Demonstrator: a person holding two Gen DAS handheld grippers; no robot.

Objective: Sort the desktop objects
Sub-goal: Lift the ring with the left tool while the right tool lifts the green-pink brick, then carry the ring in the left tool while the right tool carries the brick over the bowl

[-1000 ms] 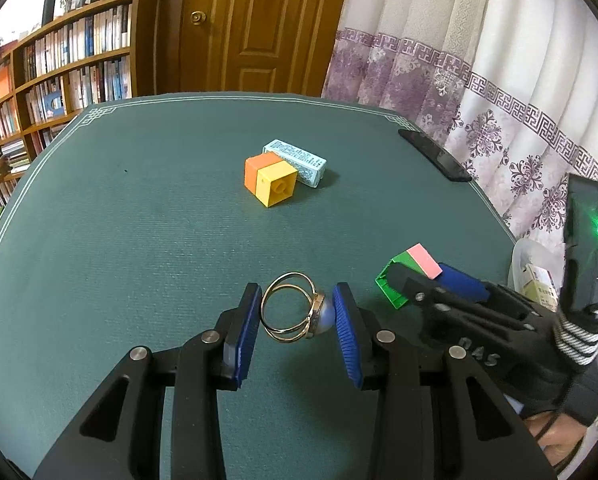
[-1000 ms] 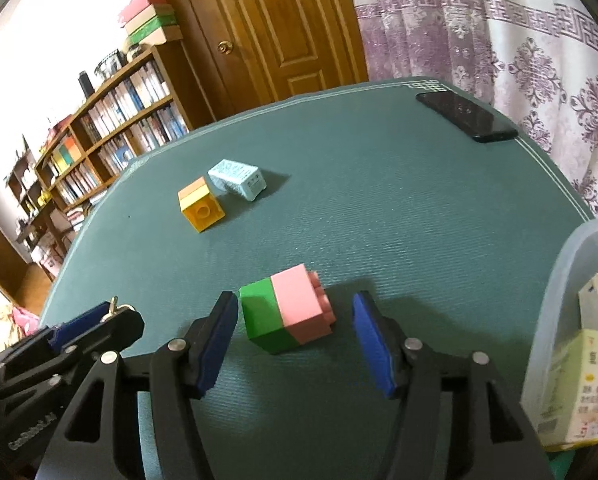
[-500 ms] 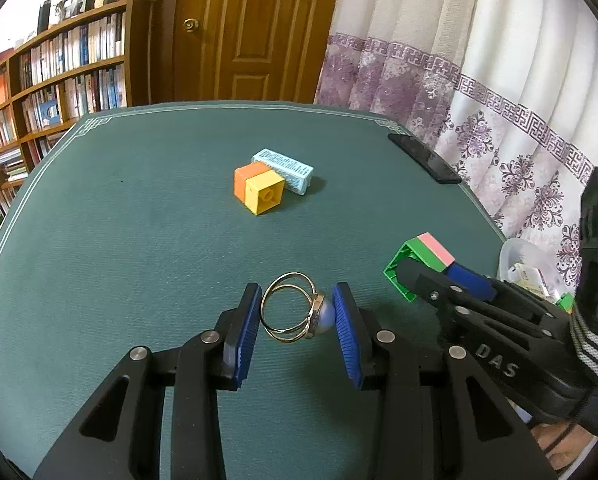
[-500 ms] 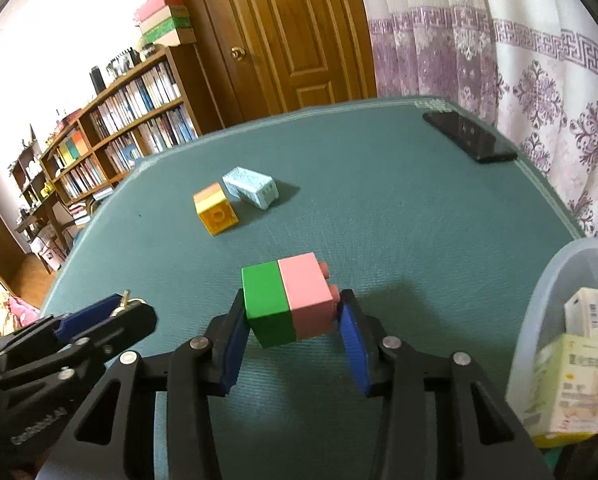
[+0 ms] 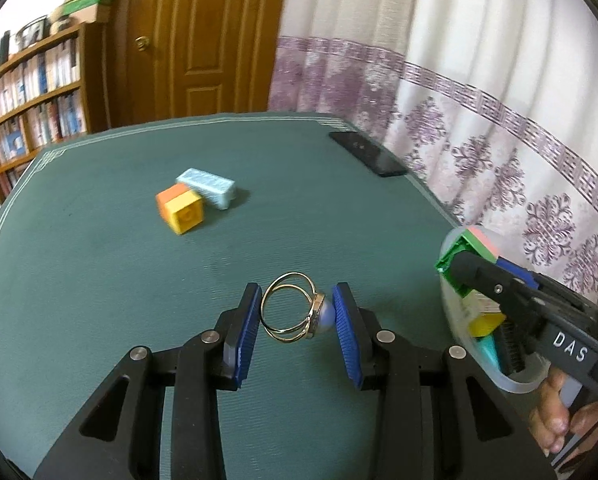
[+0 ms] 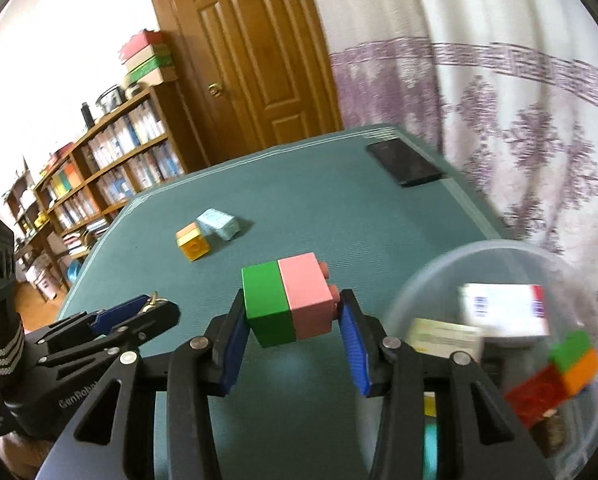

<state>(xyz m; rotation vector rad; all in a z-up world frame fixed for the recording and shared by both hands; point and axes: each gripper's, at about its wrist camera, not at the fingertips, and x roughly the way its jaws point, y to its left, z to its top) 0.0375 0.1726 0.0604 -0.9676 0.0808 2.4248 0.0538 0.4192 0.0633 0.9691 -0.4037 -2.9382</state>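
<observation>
Left wrist view: left gripper (image 5: 295,316) squeezes a gold ring (image 5: 293,307).
Right wrist view: right gripper (image 6: 293,326) squeezes a green-pink block (image 6: 289,300).

A ring (image 5: 295,307) sat between the two pads of the left tool (image 5: 295,316), above the tabletop (image 5: 99,280). To its right, the right tool (image 6: 293,330) held a two-part block (image 6: 289,300) over the near rim of a bowl (image 6: 419,276) at the tabletop's right edge. Inside the bowl lay several cartons (image 6: 503,312) and a stack of bricks (image 6: 563,372). Farther back, near the tabletop's middle, a smaller two-part block (image 5: 181,208) touched a small box (image 5: 207,188) behind it. A phone (image 5: 367,154) lay at the far right edge, before the curtain (image 5: 479,100). A bookshelf (image 6: 99,160) stood behind the tabletop on the left, beside a door (image 6: 251,52).
</observation>
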